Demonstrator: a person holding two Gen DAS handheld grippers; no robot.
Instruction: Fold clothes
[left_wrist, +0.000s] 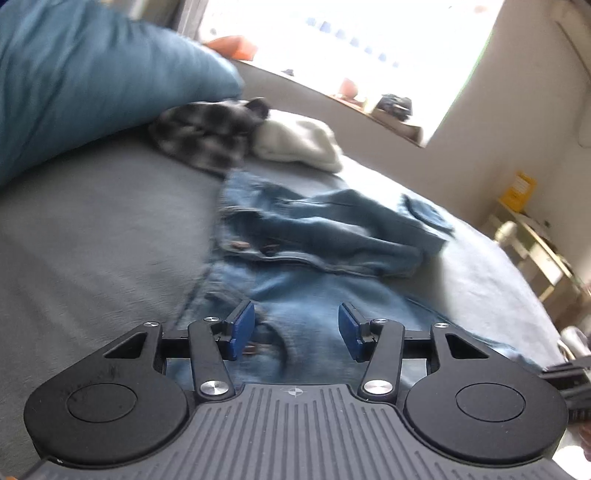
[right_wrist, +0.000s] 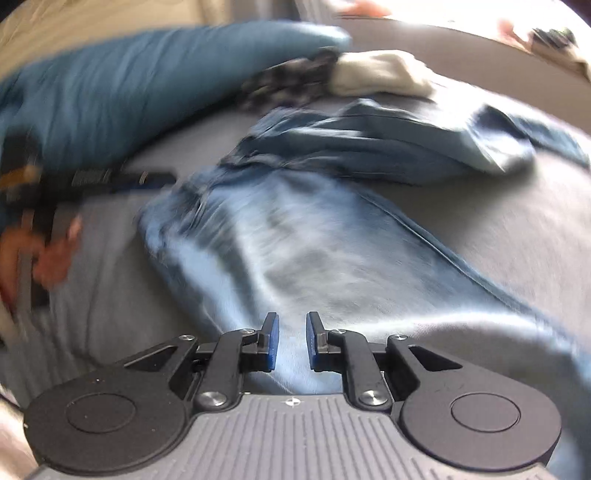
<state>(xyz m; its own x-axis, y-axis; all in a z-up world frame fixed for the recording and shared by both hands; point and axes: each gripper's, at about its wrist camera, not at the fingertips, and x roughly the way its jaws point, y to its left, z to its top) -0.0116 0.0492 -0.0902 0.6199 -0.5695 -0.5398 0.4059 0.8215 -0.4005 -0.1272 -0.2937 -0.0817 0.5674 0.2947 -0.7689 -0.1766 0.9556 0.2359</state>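
- Bare grey bed (left_wrist: 92, 229) lies open at 9 o'clock of the jeans (left_wrist: 314, 236).
- Pillow (left_wrist: 85, 85), plaid garment (left_wrist: 207, 133) and white garment (left_wrist: 299, 142) crowd 11 to 12 o'clock.

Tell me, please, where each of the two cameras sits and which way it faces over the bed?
Left wrist: on the left gripper, low over the jeans, facing the window; its open blue fingers show.
Right wrist: on the right gripper, above the jeans, facing the blue pillow; its fingers and the left gripper show.
Shared: jeans, blue pillow, plaid garment, white garment, grey bed.
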